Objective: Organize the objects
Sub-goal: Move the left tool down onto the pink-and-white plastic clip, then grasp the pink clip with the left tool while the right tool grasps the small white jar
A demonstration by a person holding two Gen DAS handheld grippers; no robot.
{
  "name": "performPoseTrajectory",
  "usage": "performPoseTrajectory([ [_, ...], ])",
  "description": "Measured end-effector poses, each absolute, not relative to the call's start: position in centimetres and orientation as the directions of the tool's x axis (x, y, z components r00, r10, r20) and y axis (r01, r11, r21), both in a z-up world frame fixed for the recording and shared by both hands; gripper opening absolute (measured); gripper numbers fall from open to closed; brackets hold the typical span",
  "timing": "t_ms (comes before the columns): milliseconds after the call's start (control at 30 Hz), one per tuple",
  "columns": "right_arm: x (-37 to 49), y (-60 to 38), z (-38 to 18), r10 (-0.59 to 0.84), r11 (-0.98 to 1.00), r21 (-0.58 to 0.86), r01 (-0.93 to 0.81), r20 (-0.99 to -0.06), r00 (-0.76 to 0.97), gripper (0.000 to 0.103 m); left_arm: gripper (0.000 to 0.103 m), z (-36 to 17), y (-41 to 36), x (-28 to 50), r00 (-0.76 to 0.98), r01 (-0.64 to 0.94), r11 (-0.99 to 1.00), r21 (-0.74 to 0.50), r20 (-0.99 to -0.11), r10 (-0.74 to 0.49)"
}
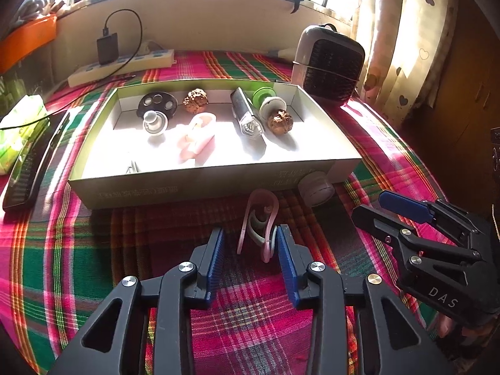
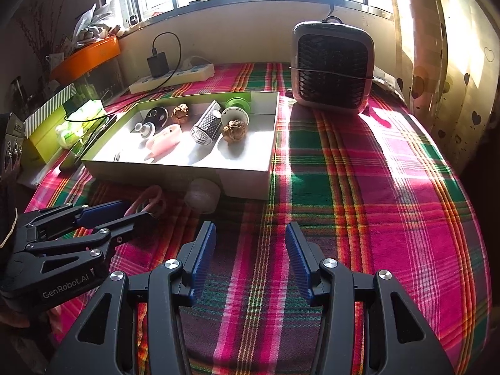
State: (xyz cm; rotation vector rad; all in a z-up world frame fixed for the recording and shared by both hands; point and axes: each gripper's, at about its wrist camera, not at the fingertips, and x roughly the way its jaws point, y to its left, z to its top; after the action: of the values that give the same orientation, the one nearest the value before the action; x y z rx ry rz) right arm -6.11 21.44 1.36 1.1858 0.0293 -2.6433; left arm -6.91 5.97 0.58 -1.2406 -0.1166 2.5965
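A pink clip [image 1: 259,222] lies on the plaid cloth just in front of an open cardboard box [image 1: 203,184]. My left gripper [image 1: 251,243] straddles the clip: the right pad sits at the clip's edge, the left pad stands apart from it, so nothing is squeezed. In the right wrist view the same gripper [image 2: 137,211] reaches toward the clip [image 2: 150,197]. My right gripper [image 2: 250,250] hovers open over bare cloth, empty, to the right of the left one [image 1: 384,211]. The box [image 2: 243,184] holds two walnuts, a grey ribbed torch, a green spool, a pink item and a black disc.
A small white round jar [image 1: 315,192] rests against the box's front wall. A grey fan heater [image 1: 331,65] stands at the back right, a power strip [image 1: 125,65] with a charger at the back left. A black comb [image 1: 31,168] and a tissue pack [image 1: 22,131] lie left.
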Motion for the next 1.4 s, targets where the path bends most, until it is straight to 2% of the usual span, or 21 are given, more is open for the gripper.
performPoseTrajectory([
  [100,-6.3,21.1,1.3,-0.214,-0.969,0.082,0.232,-0.742,-0.635,0.048,0.025,0.5,5.6,-7.0,-0.6,-0.199,-0.96,-0.197,-0.75,0.278],
  [433,-6.7,20.1,1.2,-0.212,-0.97,0.083,0.229,-0.75,-0.627,0.048,0.022,0.4,4.7,-7.0,-0.593,-0.218,-0.947,-0.238,-0.738,0.322],
  [1233,-9.2,16.5,0.3,-0.221,-0.969,0.101,0.226,-0.768,-0.601,0.048,0.023,0.4,-0.2,-6.1,-0.616,-0.152,-0.96,-0.234,-0.737,0.278],
  [1400,-9.4,16.4,0.4,-0.209,-0.972,0.097,0.213,-0.769,-0.604,0.048,0.025,0.4,-0.1,-6.4,-0.614,-0.157,-0.958,-0.239,-0.736,0.284],
])
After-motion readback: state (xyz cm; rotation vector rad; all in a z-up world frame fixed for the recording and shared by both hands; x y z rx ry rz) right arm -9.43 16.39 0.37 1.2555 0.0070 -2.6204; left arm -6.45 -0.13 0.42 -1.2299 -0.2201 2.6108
